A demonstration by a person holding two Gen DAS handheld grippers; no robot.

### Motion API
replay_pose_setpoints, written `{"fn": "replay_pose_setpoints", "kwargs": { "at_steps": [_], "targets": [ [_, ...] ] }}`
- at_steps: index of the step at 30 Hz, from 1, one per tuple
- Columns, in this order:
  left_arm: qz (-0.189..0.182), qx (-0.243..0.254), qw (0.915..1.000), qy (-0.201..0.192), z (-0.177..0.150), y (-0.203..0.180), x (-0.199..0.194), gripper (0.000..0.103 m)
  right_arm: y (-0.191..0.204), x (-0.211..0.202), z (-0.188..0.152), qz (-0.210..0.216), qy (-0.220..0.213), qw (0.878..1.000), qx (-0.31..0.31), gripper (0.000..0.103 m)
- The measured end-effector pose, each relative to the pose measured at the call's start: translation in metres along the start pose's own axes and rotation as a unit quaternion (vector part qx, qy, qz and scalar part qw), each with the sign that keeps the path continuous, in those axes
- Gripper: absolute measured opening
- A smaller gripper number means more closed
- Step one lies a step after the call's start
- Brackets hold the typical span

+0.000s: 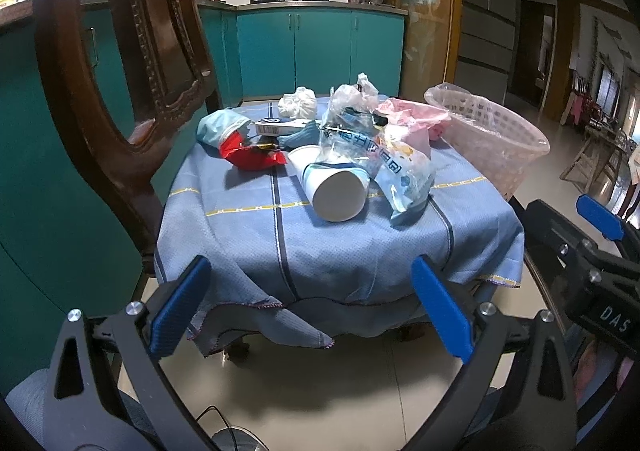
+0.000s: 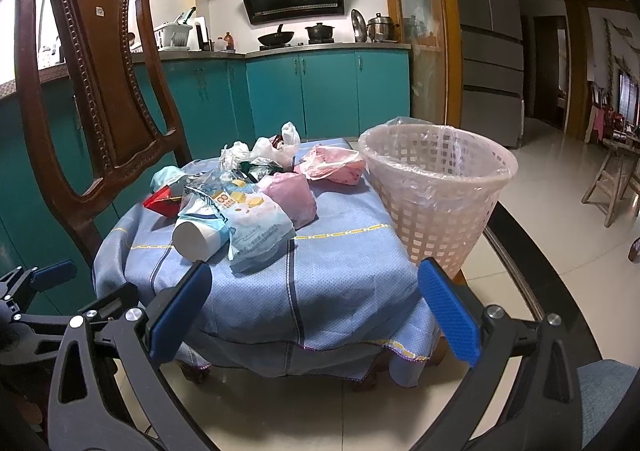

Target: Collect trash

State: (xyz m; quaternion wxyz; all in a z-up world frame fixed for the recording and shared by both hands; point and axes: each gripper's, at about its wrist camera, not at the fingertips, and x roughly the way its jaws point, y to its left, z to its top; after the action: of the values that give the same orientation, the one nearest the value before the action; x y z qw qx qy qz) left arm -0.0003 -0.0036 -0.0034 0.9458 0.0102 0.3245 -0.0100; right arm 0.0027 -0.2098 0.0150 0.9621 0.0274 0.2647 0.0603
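A heap of trash lay on the blue-clothed counter, well beyond both grippers. The left gripper and right gripper hovered short of the counter edge, fingers spread apart and empty. A lined pink wastebasket stood right of the heap; a carved wooden chair stood behind on the left. A tipped paper cup partly hid the wrappers behind it.

1 paper cup, 1 basket, 1 chair, 2 pink bags, 1 red wrapper.

crumpled wrappers and tipped cup beside upright lined basket.
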Motion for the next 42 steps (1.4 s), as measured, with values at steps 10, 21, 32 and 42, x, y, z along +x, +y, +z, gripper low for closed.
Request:
{"fn": "replay_pose_setpoints", "kwargs": {
  "at_steps": [10, 21, 32, 42],
  "targets": [
    [-0.004, -0.003, 0.9996, 0.028, 0.021, -0.009, 0.044, 0.09, -0.002, 0.001, -0.001, 0.001, 0.003, 1.0, 0.006, 0.1],
    [0.023, 0.029, 0.9983, 0.044, 0.052, -0.024, 0.101, 0.09, -0.007, 0.002, 0.0, 0.004, 0.009, 1.0, 0.018, 0.1],
    [0.01, 0.033, 0.9962, 0.08, 0.069, -0.025, 0.133, 0.068, -0.002, 0.004, 0.002, 0.011, 0.008, 1.0, 0.021, 0.1],
    [0.002, 0.049, 0.9979, 0.043, 0.079, 0.012, 0.077, 0.066, 0.017, 0.068, 0.026, 0.028, 0.065, 0.997, -0.015, 0.1]
  ]
}}
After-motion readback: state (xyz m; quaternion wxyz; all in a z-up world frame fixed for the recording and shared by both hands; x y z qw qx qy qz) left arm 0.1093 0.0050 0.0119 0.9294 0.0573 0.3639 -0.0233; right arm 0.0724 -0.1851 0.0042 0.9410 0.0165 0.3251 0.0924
